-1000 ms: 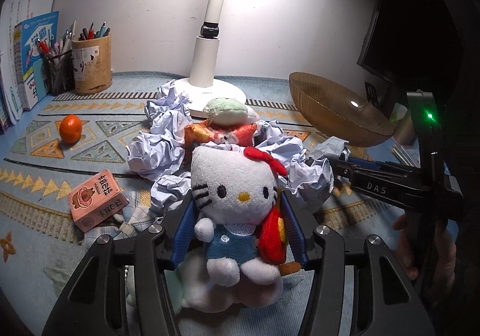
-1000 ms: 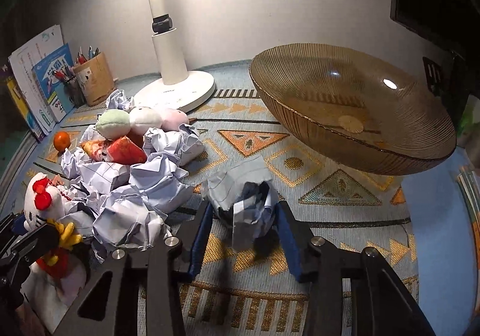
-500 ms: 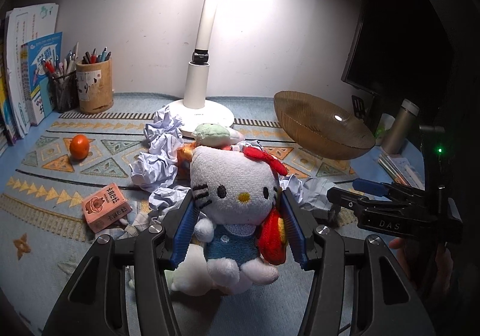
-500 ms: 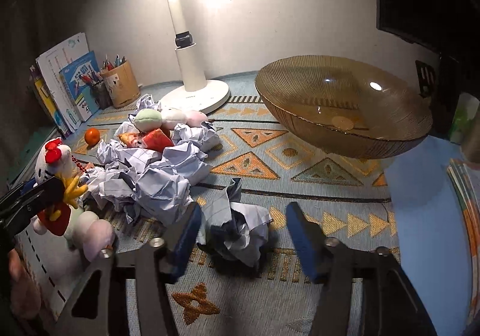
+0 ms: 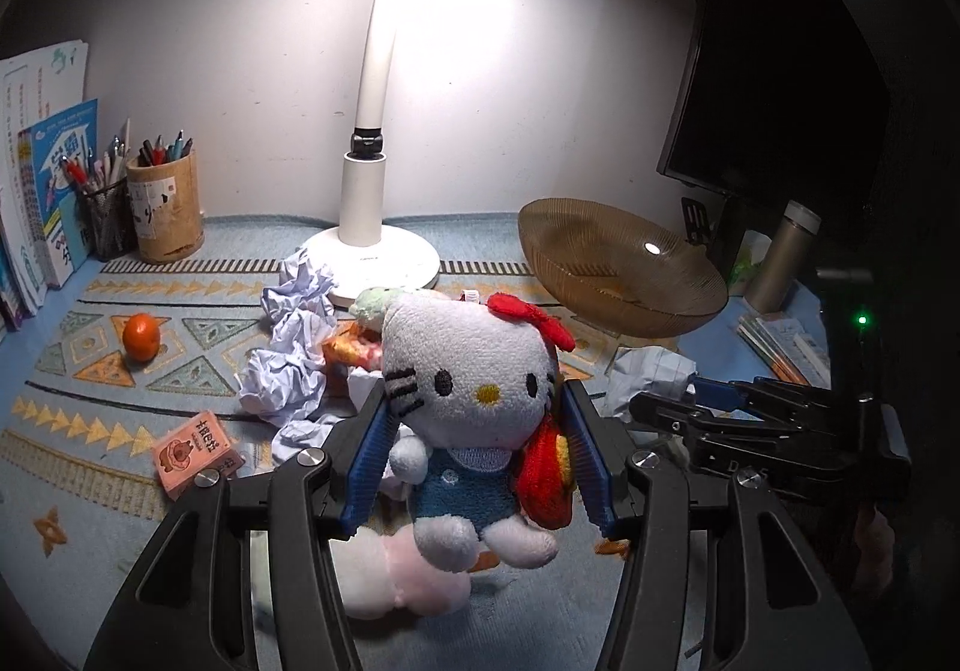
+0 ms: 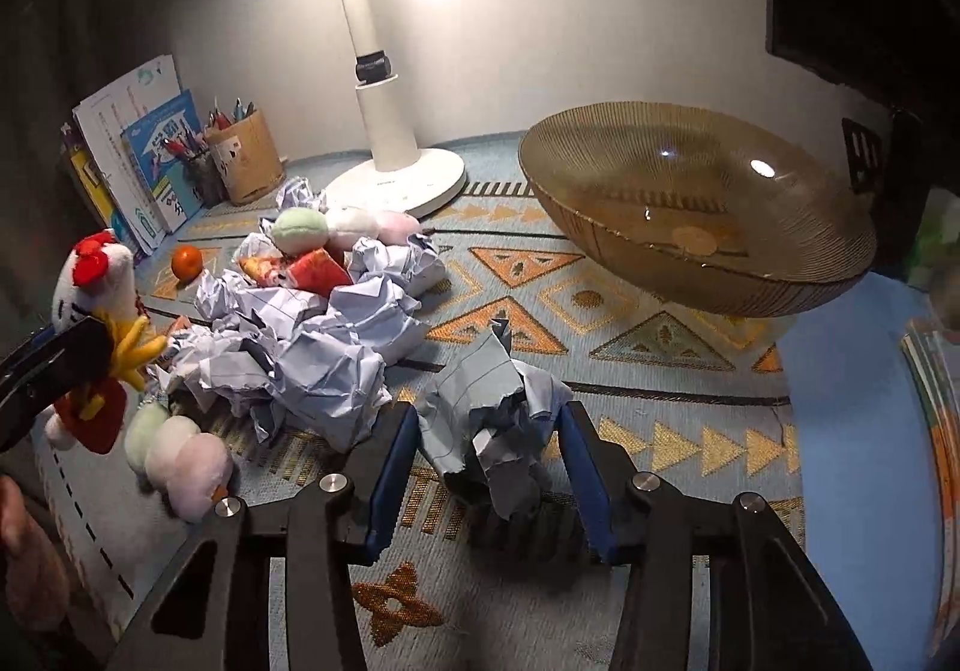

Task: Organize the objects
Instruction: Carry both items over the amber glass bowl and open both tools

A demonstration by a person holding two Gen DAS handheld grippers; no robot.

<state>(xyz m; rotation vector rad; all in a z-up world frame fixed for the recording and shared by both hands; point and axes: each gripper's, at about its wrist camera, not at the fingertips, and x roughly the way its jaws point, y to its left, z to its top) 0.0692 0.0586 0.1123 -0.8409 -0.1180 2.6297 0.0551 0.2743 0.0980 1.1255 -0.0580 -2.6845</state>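
Observation:
My left gripper (image 5: 474,455) is shut on a white cat plush (image 5: 468,389) with a red bow and blue overalls, and holds it above the mat. The plush also shows at the left edge of the right wrist view (image 6: 90,299). My right gripper (image 6: 486,461) is shut on a crumpled lined paper ball (image 6: 492,419), lifted a little off the mat. The paper ball and right gripper also show in the left wrist view (image 5: 651,377). A pile of crumpled paper (image 6: 324,347) with small plush toys (image 6: 300,230) lies left of it.
An amber glass bowl (image 6: 696,209) stands at the right. A white lamp base (image 6: 408,179) is behind the pile. A pen holder (image 5: 165,209), books (image 5: 48,203), an orange (image 5: 141,336), a pink carton (image 5: 195,446), a pastel dumpling plush (image 6: 180,455) and a metal bottle (image 5: 783,257) are around.
The left gripper has lifted the cat plush higher and tilted it. The right gripper, open around the paper ball half a second ago, has closed on it and raised it slightly.

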